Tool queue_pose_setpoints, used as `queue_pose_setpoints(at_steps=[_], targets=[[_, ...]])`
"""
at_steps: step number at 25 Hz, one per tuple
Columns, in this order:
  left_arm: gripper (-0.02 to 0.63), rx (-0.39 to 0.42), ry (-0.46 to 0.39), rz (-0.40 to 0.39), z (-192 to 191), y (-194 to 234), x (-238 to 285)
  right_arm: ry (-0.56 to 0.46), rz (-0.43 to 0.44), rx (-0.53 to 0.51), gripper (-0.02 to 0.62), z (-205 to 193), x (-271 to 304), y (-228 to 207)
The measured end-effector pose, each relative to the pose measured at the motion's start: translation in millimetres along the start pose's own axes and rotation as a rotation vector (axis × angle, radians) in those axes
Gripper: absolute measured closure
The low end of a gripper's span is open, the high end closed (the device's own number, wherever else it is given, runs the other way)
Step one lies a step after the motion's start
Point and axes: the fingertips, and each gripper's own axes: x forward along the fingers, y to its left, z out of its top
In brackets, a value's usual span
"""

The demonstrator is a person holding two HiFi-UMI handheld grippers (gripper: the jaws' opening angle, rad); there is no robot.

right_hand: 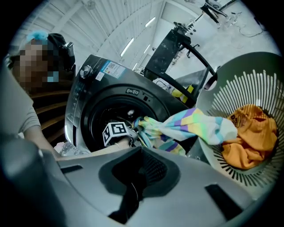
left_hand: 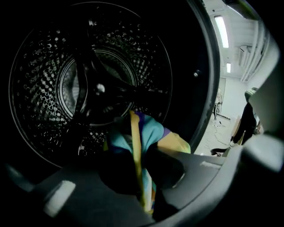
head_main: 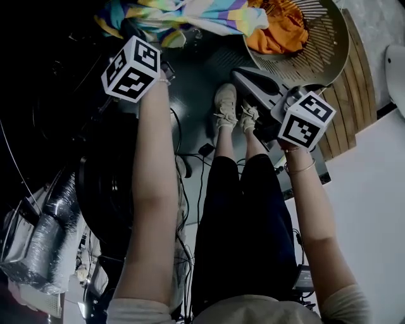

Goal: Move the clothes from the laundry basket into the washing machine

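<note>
My left gripper [left_hand: 142,177] is shut on a striped multicolour cloth [left_hand: 148,133] and holds it at the mouth of the washing machine's steel drum [left_hand: 95,84]. In the head view that cloth [head_main: 190,16] stretches from the left gripper [head_main: 139,38] across to the laundry basket [head_main: 332,47], where an orange garment [head_main: 278,28] lies. The right gripper view shows the same cloth [right_hand: 191,126] spanning from the machine's opening [right_hand: 106,115] to the basket [right_hand: 253,84], with the orange garment [right_hand: 248,137] inside. My right gripper [right_hand: 135,181] is shut with nothing in it and hangs back beside the basket [head_main: 243,77].
The person's legs and shoes [head_main: 228,111] stand between the two arms. A grey ribbed hose [head_main: 54,218] and cables [head_main: 190,171] lie on the floor at the left. A wooden strip [head_main: 354,95] runs under the basket. A dark frame [right_hand: 177,48] stands behind the machine.
</note>
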Motion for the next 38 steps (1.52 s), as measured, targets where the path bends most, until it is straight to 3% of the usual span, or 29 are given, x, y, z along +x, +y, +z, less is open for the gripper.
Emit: queue_pose_setpoints(at_steps=[5,8,14,17,21,27,30,34,35,36,37,38], targets=[[0.558,-0.011,-0.068,0.075,31,25,13,-0.006,-0.001,-0.002,0.583,0,2,-1],[0.549,-0.074,-0.066,0.09,29,29,19,-0.007,0.0,0.0,0.583,0,3,-3],[0.385,-0.213,-0.067,0.103,19,30,2,-0.014,0.006,0.002,0.583,2,5,1],[0.354,-0.237,-0.06,0.079,11,18,-14,-0.019,0.006,0.003,0.583,4,4,3],[0.313,-0.263,-0.004,0.028,-16,-12,-35,-0.027,0.003,0.002,0.583,7,4,2],[0.276,-0.286,0.163,-0.014,-80,-41,-38,-0.029,-0.011,0.007,0.583,4,1,-3],[0.276,-0.274,0.229,-0.059,-100,-49,-18,-0.024,-0.017,0.01,0.583,1,1,-7],[0.279,-0.199,0.252,-0.077,-100,-49,9,-0.014,-0.021,0.012,0.583,-4,1,-13],[0.305,-0.176,0.254,-0.078,-96,-48,13,-0.015,-0.022,0.011,0.583,-4,2,-14],[0.441,-0.157,0.257,-0.076,-91,-48,15,-0.018,-0.022,0.009,0.583,-3,2,-14],[0.535,-0.145,0.259,-0.073,-87,-47,16,-0.021,-0.021,0.008,0.583,-2,3,-14],[0.548,-0.14,0.259,-0.069,-83,-46,15,-0.022,-0.02,0.009,0.583,-2,4,-14]])
